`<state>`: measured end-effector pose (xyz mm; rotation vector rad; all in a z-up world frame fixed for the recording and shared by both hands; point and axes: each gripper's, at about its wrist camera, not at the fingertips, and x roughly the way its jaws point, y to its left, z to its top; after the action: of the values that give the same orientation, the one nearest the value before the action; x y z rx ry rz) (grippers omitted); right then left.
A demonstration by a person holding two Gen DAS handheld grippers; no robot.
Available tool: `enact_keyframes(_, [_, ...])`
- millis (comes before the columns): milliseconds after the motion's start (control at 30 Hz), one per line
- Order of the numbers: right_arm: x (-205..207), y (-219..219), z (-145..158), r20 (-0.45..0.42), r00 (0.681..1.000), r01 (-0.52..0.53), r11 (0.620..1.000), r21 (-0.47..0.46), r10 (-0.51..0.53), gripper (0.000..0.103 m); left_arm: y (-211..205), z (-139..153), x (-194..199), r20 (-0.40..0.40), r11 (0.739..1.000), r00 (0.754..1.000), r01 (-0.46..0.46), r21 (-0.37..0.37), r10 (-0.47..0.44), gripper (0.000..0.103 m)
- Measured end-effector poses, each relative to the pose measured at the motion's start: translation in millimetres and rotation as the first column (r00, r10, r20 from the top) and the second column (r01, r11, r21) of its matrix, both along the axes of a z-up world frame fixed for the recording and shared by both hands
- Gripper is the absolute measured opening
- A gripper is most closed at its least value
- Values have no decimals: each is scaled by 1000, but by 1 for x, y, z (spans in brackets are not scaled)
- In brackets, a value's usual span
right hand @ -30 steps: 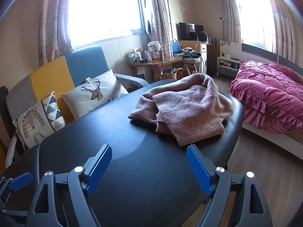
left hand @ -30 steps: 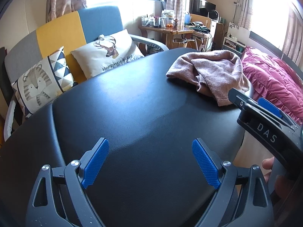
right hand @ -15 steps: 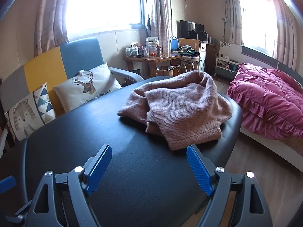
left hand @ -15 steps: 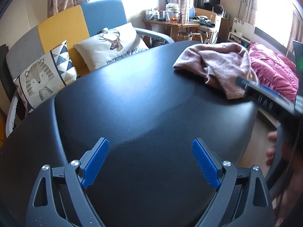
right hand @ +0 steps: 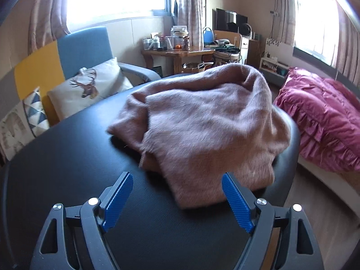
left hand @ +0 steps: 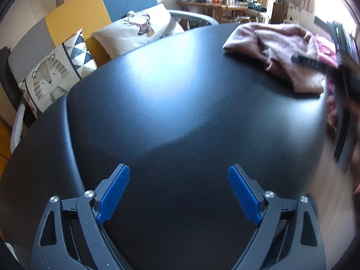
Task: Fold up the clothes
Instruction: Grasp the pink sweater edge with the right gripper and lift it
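Observation:
A crumpled dusty-pink knit sweater [right hand: 207,130] lies in a heap on the far right part of a black table [right hand: 67,162]. My right gripper [right hand: 177,202] is open just short of the sweater's near hem, which shows between its blue pads without touching them. My left gripper [left hand: 178,193] is open over the bare black table [left hand: 171,103], with nothing between its fingers. In the left wrist view the sweater [left hand: 276,47] sits at the far right, partly behind the blurred body of the right gripper.
A sofa with a deer cushion [left hand: 139,31] and a tiger cushion [left hand: 51,78] runs along the table's far left side. A bed with a magenta quilt [right hand: 321,117] stands right of the table. A cluttered wooden desk [right hand: 177,51] is behind.
My right gripper has moved forward and down to the sweater, which now fills much more of its view. My left gripper has sunk and tilted down over the bare table. Both stayed open.

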<state>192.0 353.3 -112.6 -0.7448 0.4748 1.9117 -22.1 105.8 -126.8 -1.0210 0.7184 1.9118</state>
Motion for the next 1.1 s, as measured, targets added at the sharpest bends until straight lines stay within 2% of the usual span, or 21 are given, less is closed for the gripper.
enact_keyframes(133, [-15,24,-7,59,998,-29,999,16,28,83,-2,-14,-7,20,1000,1000,-15,-24,16,92])
enact_keyframes(233, [-24,41,-14,82,996,-42,999,-6,42,83,-4,-22,-12,37,999,999,-25,-43,26,92])
enact_keyframes(300, [-29,52,-20,91,995,-47,999,-26,50,76,-6,-27,-14,35,998,999,-27,-51,29,92])
enact_keyframes(433, [-37,67,-33,149,988,-38,999,-29,42,75,-12,-38,-21,32,998,999,-35,-59,37,92])
enact_keyframes(533, [-46,68,-44,221,974,-56,998,-14,57,79,-16,-44,-28,67,998,996,-52,-46,55,92])
enact_keyframes(600, [-53,66,-52,280,957,-76,997,4,71,88,-20,-45,-31,90,998,994,-63,-28,66,92])
enact_keyframes(700, [-60,63,-62,330,941,-95,995,29,80,95,-24,-46,-33,86,998,994,-66,-8,67,92])
enact_keyframes(800, [-54,71,-63,286,956,-61,998,-11,61,103,-29,-47,-35,66,998,996,-61,9,61,92])
enact_keyframes(900, [-44,81,-66,223,974,-22,997,-72,37,103,-35,-48,-38,66,997,995,-71,23,70,92])
enact_keyframes(967, [-43,81,-67,231,971,-43,996,-81,61,103,-39,-48,-44,75,995,993,-91,27,89,92])
enact_keyframes(1033, [-42,80,-64,239,969,-50,995,-81,68,96,-42,-48,-49,82,993,991,-112,28,109,92])
enact_keyframes(1100, [-38,80,-60,236,970,-40,997,-73,56,70,-47,-48,-48,85,992,989,-124,29,121,92])
